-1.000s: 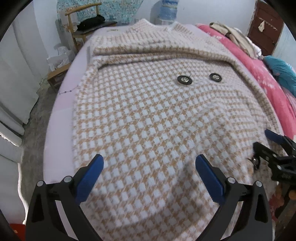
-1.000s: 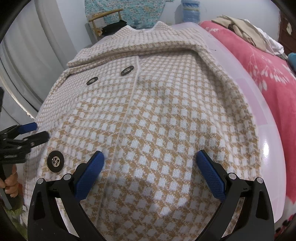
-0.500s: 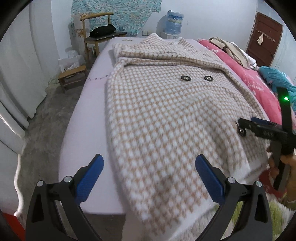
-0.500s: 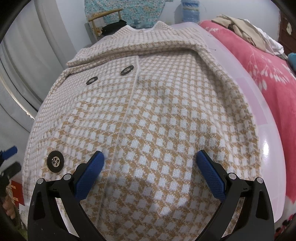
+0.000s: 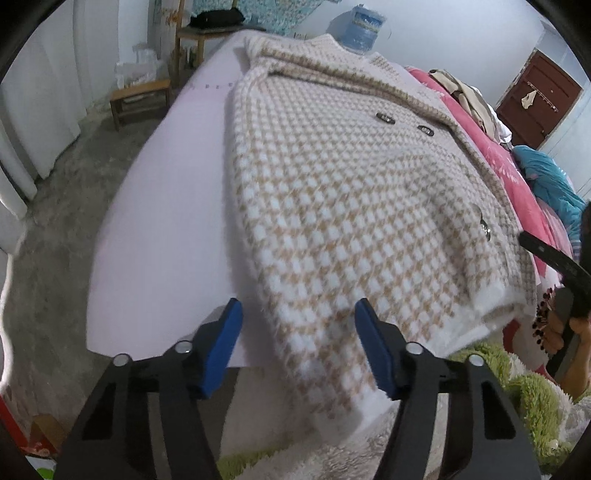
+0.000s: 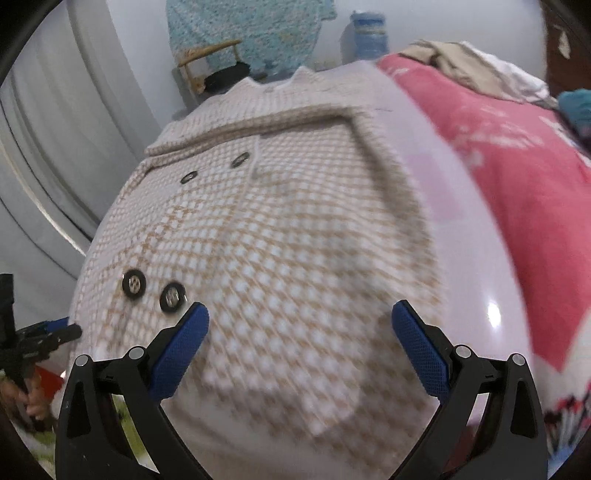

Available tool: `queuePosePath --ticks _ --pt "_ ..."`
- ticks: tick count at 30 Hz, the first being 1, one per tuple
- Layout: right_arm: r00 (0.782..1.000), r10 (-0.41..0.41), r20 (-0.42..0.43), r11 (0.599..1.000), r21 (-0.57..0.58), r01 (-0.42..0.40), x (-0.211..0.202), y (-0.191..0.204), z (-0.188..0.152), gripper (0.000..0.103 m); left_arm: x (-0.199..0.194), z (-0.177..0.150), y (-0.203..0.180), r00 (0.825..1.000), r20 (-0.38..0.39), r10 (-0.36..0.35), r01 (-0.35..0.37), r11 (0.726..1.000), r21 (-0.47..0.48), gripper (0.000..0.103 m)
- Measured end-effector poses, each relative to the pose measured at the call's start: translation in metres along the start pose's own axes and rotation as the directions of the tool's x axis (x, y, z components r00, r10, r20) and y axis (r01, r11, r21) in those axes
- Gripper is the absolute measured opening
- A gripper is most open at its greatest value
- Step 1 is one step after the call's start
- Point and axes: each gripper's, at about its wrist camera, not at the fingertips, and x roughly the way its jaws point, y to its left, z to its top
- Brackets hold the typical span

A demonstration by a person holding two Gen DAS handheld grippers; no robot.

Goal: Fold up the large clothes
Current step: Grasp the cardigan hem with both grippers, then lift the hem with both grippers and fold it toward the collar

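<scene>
A tan-and-white houndstooth coat [image 5: 351, 192] lies flat on a lilac table [image 5: 166, 206], its hem hanging over the near edge. My left gripper [image 5: 297, 317] is at the hem's left corner. Its jaws are closing, with the fluffy hem between them and the pads not visibly pressing. My right gripper [image 6: 299, 317] hovers wide open over the coat [image 6: 280, 236] near two dark buttons [image 6: 171, 297], holding nothing. The right wrist view is blurred. Each gripper shows at the edge of the other's view: the right gripper [image 5: 554, 258] and the left gripper [image 6: 48, 334].
A bed with a pink cover [image 5: 517, 177] and piled clothes runs along the right of the table. A green shaggy rug [image 5: 517, 387] lies below the hem. A low stool [image 5: 140, 99], a wooden chair and a water bottle [image 5: 364, 26] stand at the far end.
My left gripper has slid left to the coat's hem corner and its jaws have narrowed around the hem. My right gripper has pulled back, so a second button shows.
</scene>
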Motion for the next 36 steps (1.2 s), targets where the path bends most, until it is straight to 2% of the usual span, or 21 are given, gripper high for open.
queuePosePath --ticks 4,9,13,15,16,18,20,21,22,27,31,36 --pt "0.999 -0.041 -0.019 0.998 0.041 0.042 -0.015 -0.014 -0.016 0.092 0.002 -0.005 0.002 0.999 -0.024 -0.025 0.025 1.0 0.012 0.052" --pt "0.998 -0.017 -0.064 0.993 0.115 0.025 -0.015 -0.026 -0.036 0.083 0.003 -0.012 -0.001 0.997 -0.057 -0.054 0.056 0.998 0.025 0.044" --pt "0.997 0.013 -0.073 0.989 0.148 -0.002 -0.017 -0.027 -0.044 0.071 0.002 -0.015 0.0 0.996 -0.061 -0.063 0.065 0.998 0.028 0.041" --pt "0.996 0.014 -0.083 0.989 0.149 -0.001 -0.018 -0.024 -0.047 0.065 0.001 -0.015 -0.001 0.996 -0.059 -0.066 0.068 0.997 0.029 0.035" --pt "0.996 0.002 -0.089 0.99 0.143 0.01 -0.02 -0.022 -0.049 0.06 0.0 -0.016 -0.002 0.996 -0.057 -0.067 0.069 0.997 0.033 0.033" --pt "0.994 -0.036 -0.103 0.99 0.129 0.049 -0.021 -0.019 -0.053 0.049 -0.001 -0.015 -0.006 0.996 -0.051 -0.066 0.069 0.997 0.047 0.022" --pt "0.99 -0.084 -0.113 0.988 0.116 0.097 -0.023 -0.017 -0.055 0.029 -0.005 -0.014 -0.011 0.998 -0.034 -0.059 0.061 0.995 0.077 0.016" --pt "0.989 -0.096 -0.114 0.988 0.113 0.109 -0.024 -0.018 -0.054 0.023 -0.008 -0.014 -0.014 0.998 -0.018 -0.059 0.06 0.994 0.097 0.012" --pt "0.989 -0.098 -0.111 0.987 0.115 0.11 -0.026 -0.017 -0.054 0.011 -0.012 -0.013 -0.017 0.998 -0.003 -0.062 0.062 0.992 0.111 0.011" --pt "0.995 -0.09 -0.042 0.987 0.128 0.095 -0.048 -0.017 -0.044 0.008 -0.029 -0.004 -0.024 0.993 0.051 -0.109 0.101 0.985 0.138 0.008" --pt "0.997 -0.061 0.041 0.986 0.158 0.054 -0.067 -0.013 -0.027 0.008 -0.045 0.017 -0.027 0.98 0.108 -0.167 0.153 0.98 0.124 0.008" --pt "0.994 -0.033 0.1 0.986 0.166 0.016 -0.069 -0.008 0.0 0.008 -0.053 0.049 -0.03 0.969 0.168 -0.183 0.166 0.98 0.114 0.008"
